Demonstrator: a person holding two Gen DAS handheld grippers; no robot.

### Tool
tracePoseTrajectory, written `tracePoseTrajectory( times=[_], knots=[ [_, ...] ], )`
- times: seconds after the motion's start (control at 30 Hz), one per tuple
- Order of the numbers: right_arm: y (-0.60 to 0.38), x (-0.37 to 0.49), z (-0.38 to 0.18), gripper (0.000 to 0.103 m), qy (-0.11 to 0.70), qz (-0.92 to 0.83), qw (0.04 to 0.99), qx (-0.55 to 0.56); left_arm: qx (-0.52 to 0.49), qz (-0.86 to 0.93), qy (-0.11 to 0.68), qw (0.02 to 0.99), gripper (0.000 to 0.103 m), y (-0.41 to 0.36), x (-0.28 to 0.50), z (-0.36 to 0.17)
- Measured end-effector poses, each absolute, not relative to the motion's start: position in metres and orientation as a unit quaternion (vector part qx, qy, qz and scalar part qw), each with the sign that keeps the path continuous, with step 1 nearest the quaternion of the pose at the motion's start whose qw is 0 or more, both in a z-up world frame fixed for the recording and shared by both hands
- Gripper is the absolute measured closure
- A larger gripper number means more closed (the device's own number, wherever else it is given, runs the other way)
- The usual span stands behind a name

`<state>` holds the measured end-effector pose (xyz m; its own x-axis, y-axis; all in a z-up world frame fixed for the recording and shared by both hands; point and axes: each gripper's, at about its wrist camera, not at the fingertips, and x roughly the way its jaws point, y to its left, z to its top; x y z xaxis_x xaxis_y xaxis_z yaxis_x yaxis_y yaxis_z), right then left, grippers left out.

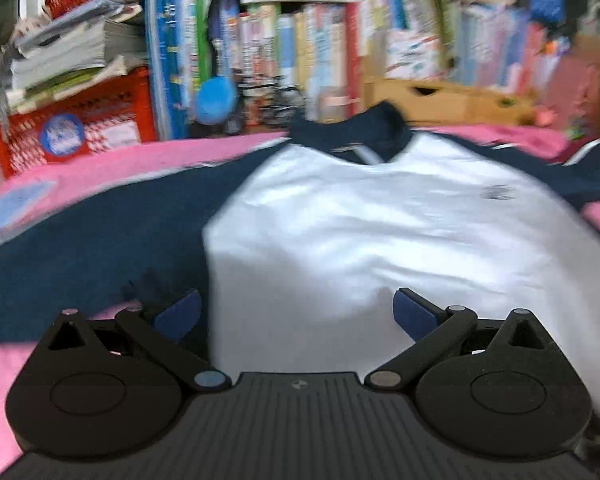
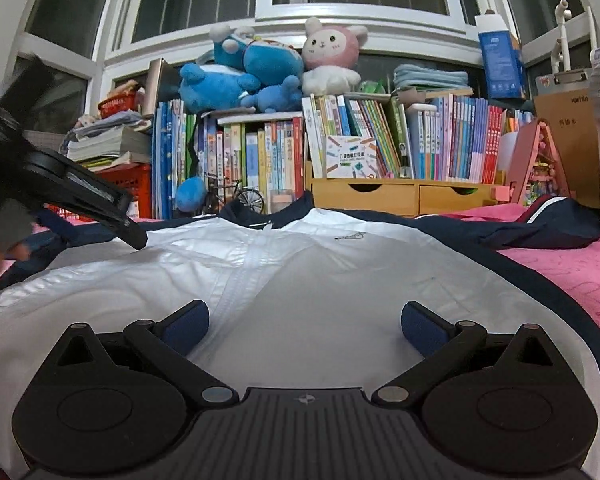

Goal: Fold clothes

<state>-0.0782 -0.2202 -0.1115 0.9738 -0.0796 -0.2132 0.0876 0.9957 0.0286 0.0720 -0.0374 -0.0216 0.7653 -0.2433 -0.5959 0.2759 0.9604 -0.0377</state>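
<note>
Jacket (image 2: 300, 280), white front with navy sleeves and navy collar, lies spread flat and face up on a pink blanket (image 2: 572, 272), collar pointing toward the bookshelf (image 2: 340, 148). Zipper line runs down the middle of the white panel, small dark logo on the chest. Right sleeve (image 2: 548, 224) stretches out sideways over the blanket, cuff with a white stripe. Left wrist view is motion-blurred; there the left sleeve (image 1: 92, 232) is a broad navy area lying across the pink. Left gripper (image 1: 296, 312) hovers low over the hem near the seam where white meets navy, fingers spread wide, nothing between the blue pads (image 1: 180, 312). Right gripper (image 2: 304, 324) sits low over the white lower front, fingers also spread wide apart, holding nothing. In the right wrist view the left gripper shows at the left edge as a black body tilted down, tip near the jacket's shoulder; contact unclear. Behind the blanket: books, wooden drawer box (image 2: 400, 196), red crate (image 2: 128, 184), blue plush toys (image 2: 240, 76) and a pink-white bunny plush (image 2: 332, 56) on top, window above.
</note>
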Motion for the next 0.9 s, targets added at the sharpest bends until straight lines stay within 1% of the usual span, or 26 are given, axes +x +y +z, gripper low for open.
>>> tracePoseTrajectory(
  times=[0.1, 0.17, 0.23, 0.3, 0.37, 0.5, 0.53, 0.63, 0.73, 0.9],
  knots=[
    [-0.218, -0.088, -0.102, 0.0, 0.114, -0.043, 0.992, 0.02, 0.012, -0.153, 0.306, 0.94, 0.0, -0.038, 0.042, -0.024],
    [-0.215, -0.101, -0.094, 0.0, 0.081, -0.029, 0.996, 0.018, 0.014, -0.156, 0.298, 0.941, 0.0, -0.035, 0.025, -0.028],
    [-0.211, -0.106, -0.089, 0.0, 0.073, -0.002, 0.997, 0.012, 0.028, -0.151, 0.3, 0.942, 0.0, -0.033, 0.018, -0.032],
    [-0.207, -0.105, -0.092, 0.0, 0.082, 0.011, 0.997, 0.0, 0.034, -0.139, 0.297, 0.944, 0.0, -0.024, 0.014, -0.037],
    [-0.21, -0.102, -0.103, 0.0, 0.106, -0.013, 0.994, -0.022, 0.039, -0.127, 0.294, 0.947, 0.0, -0.015, 0.01, -0.043],
    [-0.249, -0.104, -0.109, 0.0, 0.109, -0.05, 0.993, 0.01, 0.041, -0.1, 0.282, 0.953, 0.0, 0.008, 0.0, -0.047],
    [-0.257, -0.103, -0.108, 0.0, 0.113, -0.082, 0.99, 0.004, 0.038, -0.088, 0.281, 0.955, 0.0, 0.014, -0.002, -0.047],
    [-0.28, -0.101, -0.103, 0.0, 0.129, -0.152, 0.98, 0.006, 0.011, -0.074, 0.284, 0.956, 0.0, 0.034, -0.004, -0.044],
    [-0.291, -0.103, -0.098, 0.0, 0.139, -0.183, 0.973, 0.004, 0.011, -0.061, 0.273, 0.96, 0.0, 0.043, -0.01, -0.037],
    [-0.278, -0.099, -0.083, 0.0, 0.125, -0.103, 0.987, 0.008, 0.007, -0.079, 0.234, 0.969, 0.0, 0.037, -0.004, -0.014]
  ],
)
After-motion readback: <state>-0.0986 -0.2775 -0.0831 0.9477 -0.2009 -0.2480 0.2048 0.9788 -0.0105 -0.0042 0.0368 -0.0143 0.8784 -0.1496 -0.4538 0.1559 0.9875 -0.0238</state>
